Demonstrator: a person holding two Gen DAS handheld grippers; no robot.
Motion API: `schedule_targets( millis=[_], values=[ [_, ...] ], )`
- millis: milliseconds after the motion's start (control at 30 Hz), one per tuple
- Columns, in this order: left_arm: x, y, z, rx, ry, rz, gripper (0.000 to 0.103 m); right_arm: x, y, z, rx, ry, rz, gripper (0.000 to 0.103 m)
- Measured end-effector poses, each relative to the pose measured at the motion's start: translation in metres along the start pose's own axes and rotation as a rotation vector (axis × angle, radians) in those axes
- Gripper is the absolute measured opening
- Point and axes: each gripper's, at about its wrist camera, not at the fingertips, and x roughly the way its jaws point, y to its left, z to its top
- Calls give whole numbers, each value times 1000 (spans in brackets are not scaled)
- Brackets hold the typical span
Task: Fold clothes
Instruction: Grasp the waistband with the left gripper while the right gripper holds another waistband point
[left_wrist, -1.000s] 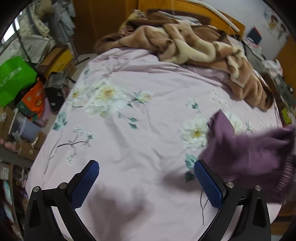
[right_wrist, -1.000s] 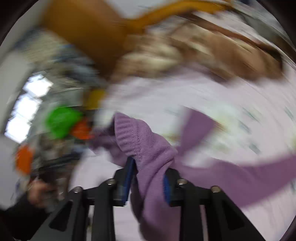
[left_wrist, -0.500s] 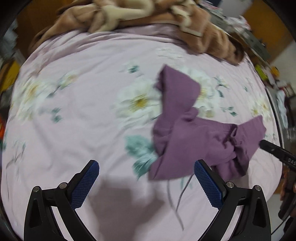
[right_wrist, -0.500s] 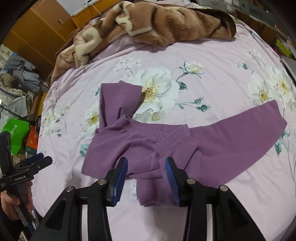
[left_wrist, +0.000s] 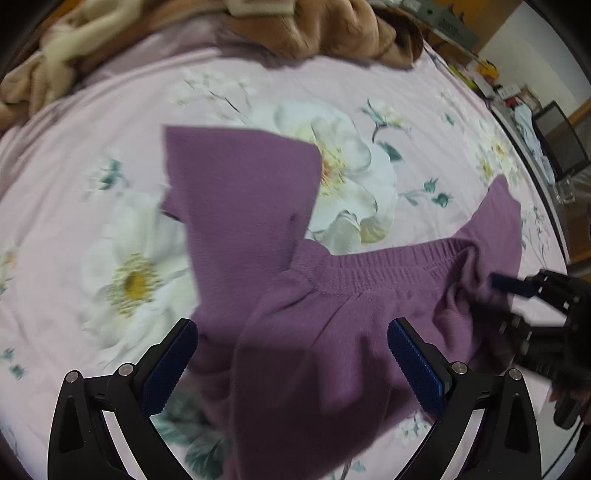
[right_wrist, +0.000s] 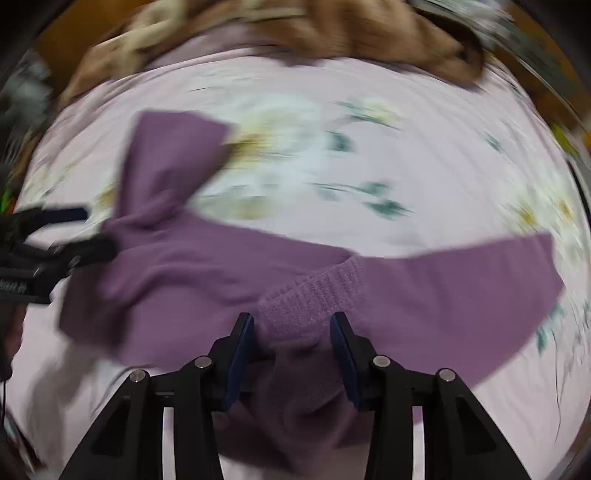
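Trousers (left_wrist: 295, 295), purple knit, lie crumpled on bedsheet (left_wrist: 92, 147).

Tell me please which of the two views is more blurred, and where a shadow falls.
Right wrist view: heavy motion smear over the floral sheet and blanket. Left wrist view: sharper, soft only at the edges; a shadow darkens the purple garment between the left gripper fingers.

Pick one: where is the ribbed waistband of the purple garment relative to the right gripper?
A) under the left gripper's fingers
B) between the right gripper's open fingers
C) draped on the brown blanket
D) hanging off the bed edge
B: in the right wrist view the ribbed waistband of the purple garment sits between the fingers of the right gripper, pads not pressing it.
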Motion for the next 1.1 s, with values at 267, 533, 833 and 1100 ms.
schedule_targets(
  millis=[267, 533, 833, 1100],
  values=[
    [19, -7, 15, 67, 21, 37, 88, -1, -59, -8, 188, -3, 35, 42],
    [37, -6, 24, 111, 80, -2, 66, 14, -68, -7, 251, 26, 91, 41],
    [31, 2, 30, 89, 72, 0, 22, 16, -79, -9, 299, 46, 130, 12],
    [3, -10, 13, 93, 22, -8, 9, 2, -81, -7, 301, 17, 137, 8]
  ],
)
